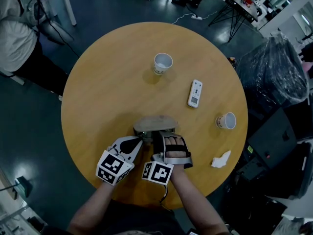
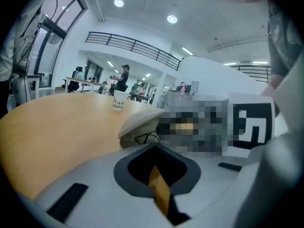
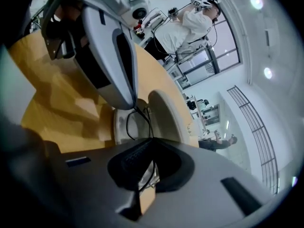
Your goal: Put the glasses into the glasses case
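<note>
Right gripper view, R gripper [image 3: 149, 146] clenched on glasses [image 3: 137, 125] at open case [image 3: 166, 113], L gripper [image 2: 154, 148] closed, empty

We see a round wooden table [image 1: 98, 106]. Paper cup [image 1: 163, 63] sits far side, white remote [image 1: 195, 93] right of it, second paper cup [image 1: 227, 121] near the right edge. Crumpled tissue [image 1: 221, 159] lies below that cup. Person [image 1: 14, 33] stands top left. Black plastic-wrapped bulk [image 1: 274, 72] at right.
</note>
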Motion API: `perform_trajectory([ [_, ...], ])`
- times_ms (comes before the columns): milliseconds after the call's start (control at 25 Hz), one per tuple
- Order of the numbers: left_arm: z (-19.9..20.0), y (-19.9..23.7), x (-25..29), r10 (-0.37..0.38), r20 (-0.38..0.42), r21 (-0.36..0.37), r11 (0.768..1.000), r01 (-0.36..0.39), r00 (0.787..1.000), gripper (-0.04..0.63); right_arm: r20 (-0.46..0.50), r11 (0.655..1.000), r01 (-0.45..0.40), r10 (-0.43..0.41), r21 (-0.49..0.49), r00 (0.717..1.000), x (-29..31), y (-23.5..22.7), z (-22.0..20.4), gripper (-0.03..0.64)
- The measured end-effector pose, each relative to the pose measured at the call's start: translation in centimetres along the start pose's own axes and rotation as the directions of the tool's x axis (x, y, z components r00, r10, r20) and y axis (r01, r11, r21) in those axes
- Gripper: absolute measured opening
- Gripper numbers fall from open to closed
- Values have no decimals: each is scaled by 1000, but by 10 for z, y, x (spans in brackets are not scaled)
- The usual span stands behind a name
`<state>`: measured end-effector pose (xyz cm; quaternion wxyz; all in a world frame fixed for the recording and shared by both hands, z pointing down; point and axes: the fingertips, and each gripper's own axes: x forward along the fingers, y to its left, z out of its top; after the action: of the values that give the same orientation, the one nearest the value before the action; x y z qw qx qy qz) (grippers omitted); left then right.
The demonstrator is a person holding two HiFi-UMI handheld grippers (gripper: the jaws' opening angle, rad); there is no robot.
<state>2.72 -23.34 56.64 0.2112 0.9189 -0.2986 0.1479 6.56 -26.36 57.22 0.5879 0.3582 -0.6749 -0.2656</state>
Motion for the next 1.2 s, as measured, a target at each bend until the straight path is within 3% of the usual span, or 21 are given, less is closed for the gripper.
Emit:
perform_trajectory([
  [560, 1, 4, 1, 26, 7, -30, 999, -26, 1000, 6, 68, 998, -34, 31, 51, 997, 2, 5, 2, 3],
  [960, 3, 6, -1, 29, 36, -73, 997, -26, 999, 6, 142, 973, -107, 79, 205, 987, -8, 2, -1, 80],
  [1200, 4, 6, -2, 41, 40, -80, 996, -38, 998, 6, 162, 969, -109, 74, 222, 984, -12, 0, -3, 114],
])
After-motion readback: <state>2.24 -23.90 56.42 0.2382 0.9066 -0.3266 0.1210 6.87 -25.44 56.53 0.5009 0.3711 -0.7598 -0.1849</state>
